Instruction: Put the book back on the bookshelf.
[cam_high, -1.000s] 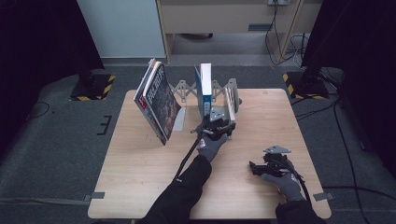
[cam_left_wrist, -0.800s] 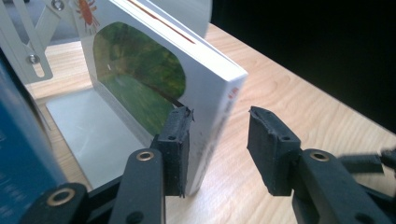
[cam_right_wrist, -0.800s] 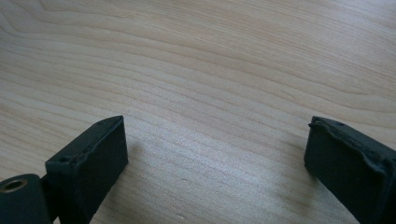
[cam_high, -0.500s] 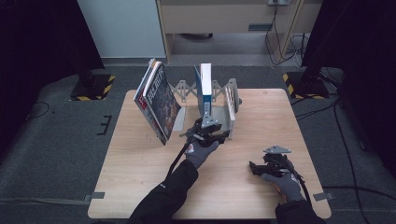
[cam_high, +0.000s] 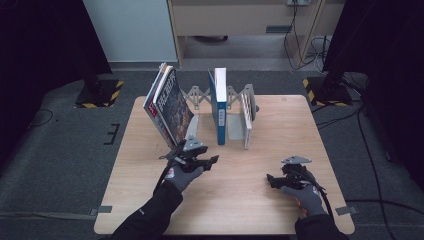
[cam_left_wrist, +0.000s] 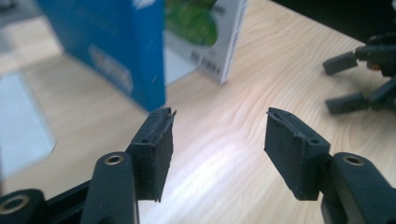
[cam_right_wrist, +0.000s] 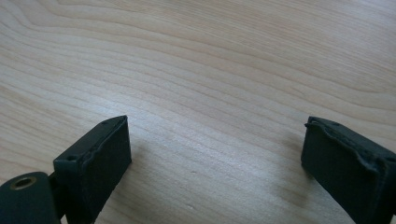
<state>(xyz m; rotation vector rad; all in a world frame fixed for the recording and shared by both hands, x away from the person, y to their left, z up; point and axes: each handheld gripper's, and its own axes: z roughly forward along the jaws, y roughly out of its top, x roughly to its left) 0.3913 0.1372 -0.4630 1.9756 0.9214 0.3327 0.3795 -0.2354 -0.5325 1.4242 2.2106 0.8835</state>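
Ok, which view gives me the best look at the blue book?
The high view: the blue book stands upright, whole, in the rack. The left gripper view catches just its blurred lower corner beyond the open left claw. The right gripper view faces bare table.

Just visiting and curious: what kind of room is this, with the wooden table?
Probably a lab or recording studio. The table has its corners taped to a grey carpet, dark curtains hang on both sides, and black stands with hazard-striped feet flank it.
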